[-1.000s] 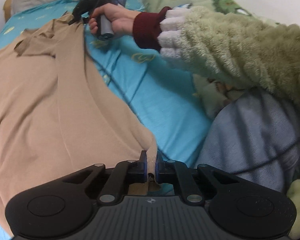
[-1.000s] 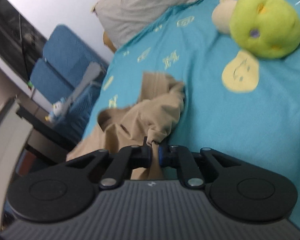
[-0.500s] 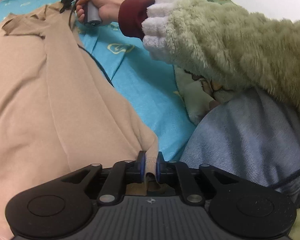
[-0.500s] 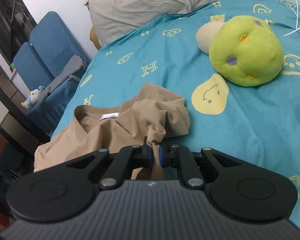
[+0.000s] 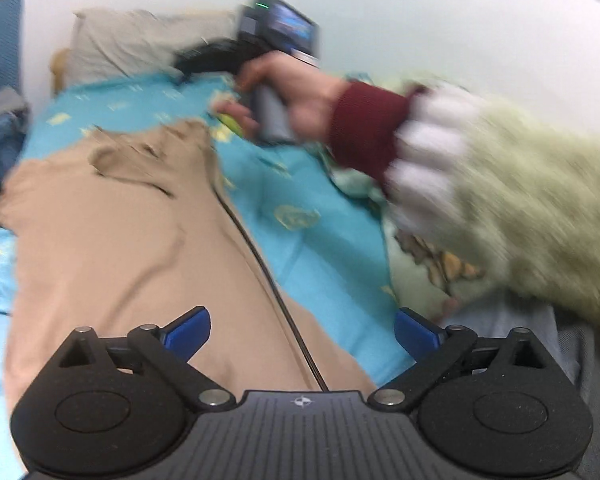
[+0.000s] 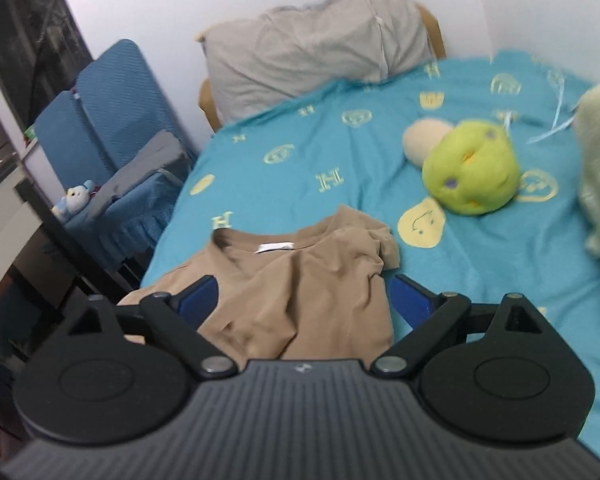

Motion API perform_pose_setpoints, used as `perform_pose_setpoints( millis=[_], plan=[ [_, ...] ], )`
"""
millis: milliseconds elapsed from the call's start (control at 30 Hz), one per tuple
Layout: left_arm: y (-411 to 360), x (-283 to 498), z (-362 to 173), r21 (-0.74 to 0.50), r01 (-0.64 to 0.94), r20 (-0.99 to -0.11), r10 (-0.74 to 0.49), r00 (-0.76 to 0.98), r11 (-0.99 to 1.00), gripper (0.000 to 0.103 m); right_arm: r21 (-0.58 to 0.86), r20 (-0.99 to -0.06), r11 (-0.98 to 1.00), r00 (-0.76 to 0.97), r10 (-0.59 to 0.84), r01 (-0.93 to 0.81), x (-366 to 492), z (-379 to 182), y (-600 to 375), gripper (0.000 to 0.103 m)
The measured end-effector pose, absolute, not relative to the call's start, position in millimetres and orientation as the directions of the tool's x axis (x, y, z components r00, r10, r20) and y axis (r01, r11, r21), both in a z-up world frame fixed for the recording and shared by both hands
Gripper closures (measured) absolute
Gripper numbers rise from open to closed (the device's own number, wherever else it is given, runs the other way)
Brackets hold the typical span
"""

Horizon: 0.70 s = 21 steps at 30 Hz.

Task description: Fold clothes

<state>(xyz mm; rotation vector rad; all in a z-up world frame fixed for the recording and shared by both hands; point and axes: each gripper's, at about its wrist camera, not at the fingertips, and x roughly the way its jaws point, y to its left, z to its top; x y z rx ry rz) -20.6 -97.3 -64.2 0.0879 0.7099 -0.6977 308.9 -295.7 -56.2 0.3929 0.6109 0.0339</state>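
A tan T-shirt (image 5: pixel 120 240) lies spread lengthwise on the blue bed sheet (image 5: pixel 320 248). My left gripper (image 5: pixel 302 330) is open and empty above its near hem. In the right wrist view the shirt's collar end (image 6: pixel 300 280) with a white label lies rumpled. My right gripper (image 6: pixel 304 298) is open and empty just above it. The right gripper also shows in the left wrist view (image 5: pixel 220 56), held in a hand above the far end of the shirt.
A green plush toy (image 6: pixel 472 168) lies on the sheet to the right of the collar. A grey pillow (image 6: pixel 312 48) is at the head of the bed. A blue chair (image 6: pixel 112 128) stands left of the bed. A black cable (image 5: pixel 268 276) runs along the shirt's right edge.
Both grippers have opened and let go of the shirt, which now lies on the bed. Both have lifted away from the fabric.
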Motion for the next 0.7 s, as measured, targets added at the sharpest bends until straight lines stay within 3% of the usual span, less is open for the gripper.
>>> perform_pose_setpoints(
  millis=[200,467,700],
  plan=[
    [-62.5,-39.4,-44.7,-0.119,0.571,-0.533,-0.538,0.653,0.812,0.001,0.312,-0.523,0.948,0.845,0.116,0.063,210.1,-22.0,-273.2,0.009],
    [-12.7,-29.8,-47.1,-0.161,0.441,-0.519,-0.455,0.723,0.883,0.001,0.321,-0.510,0.947,0.840,0.185,-0.013,86.6,-22.4,-222.9,0.009],
    [18.0,-23.0,-41.9,-0.178,0.332,-0.500,-0.376,0.780,0.926,0.001,0.258,-0.442,0.966,0.891,0.105,0.013,22.3,-24.3,-199.9,0.009]
  ],
)
